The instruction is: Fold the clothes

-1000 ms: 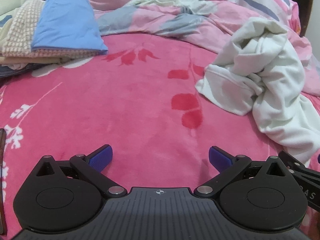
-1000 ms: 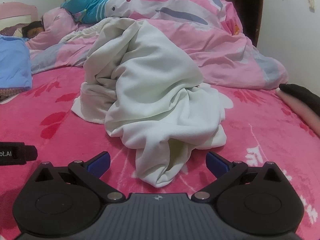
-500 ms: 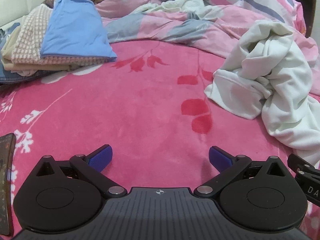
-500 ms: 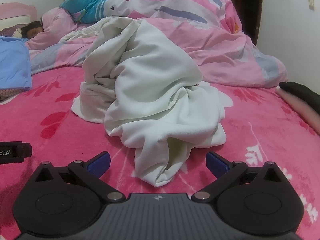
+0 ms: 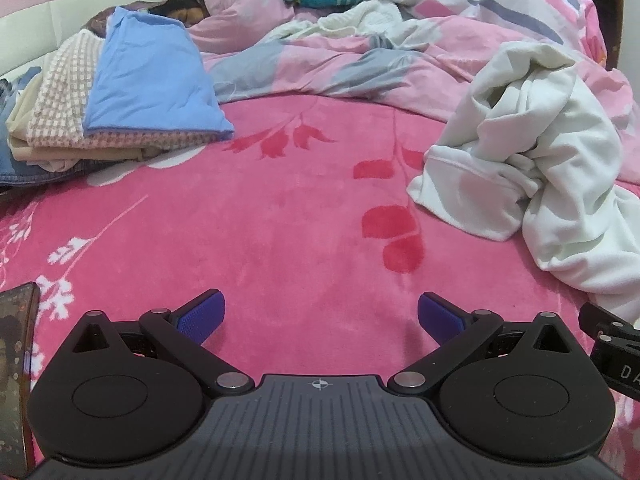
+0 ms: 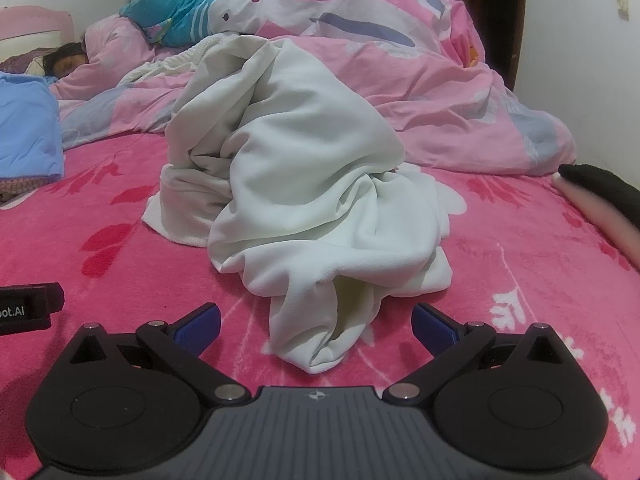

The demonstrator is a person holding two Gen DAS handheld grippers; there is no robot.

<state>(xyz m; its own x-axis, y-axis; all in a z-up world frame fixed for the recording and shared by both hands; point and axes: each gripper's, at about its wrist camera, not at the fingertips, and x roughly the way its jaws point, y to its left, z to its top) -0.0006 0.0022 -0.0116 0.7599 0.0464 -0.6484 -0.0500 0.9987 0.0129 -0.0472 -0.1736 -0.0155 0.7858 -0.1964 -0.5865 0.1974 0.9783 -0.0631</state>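
A crumpled white garment [image 6: 312,184] lies heaped on the pink floral blanket [image 6: 120,272]. In the left wrist view the same white garment [image 5: 540,168] sits to the right. My right gripper [image 6: 316,320] is open just above the blanket, and the garment's near tip lies between its blue fingers [image 6: 198,322] without being gripped. My left gripper [image 5: 320,314] is open over bare blanket [image 5: 280,220], left of the garment, holding nothing. A stack of folded clothes [image 5: 120,108], blue on top, rests at the far left.
A rumpled pink quilt [image 6: 400,80] fills the back of the bed, and a person lies asleep [image 6: 68,62] at the far left by the headboard. A phone [image 5: 16,380] lies at the blanket's left edge. A sleeve and forearm [image 6: 600,200] show at right, near a white wall.
The left gripper has drawn back and tilted up, so the folded stack and the garment sit lower and further right in its view. The right gripper has barely moved. Both stay open.
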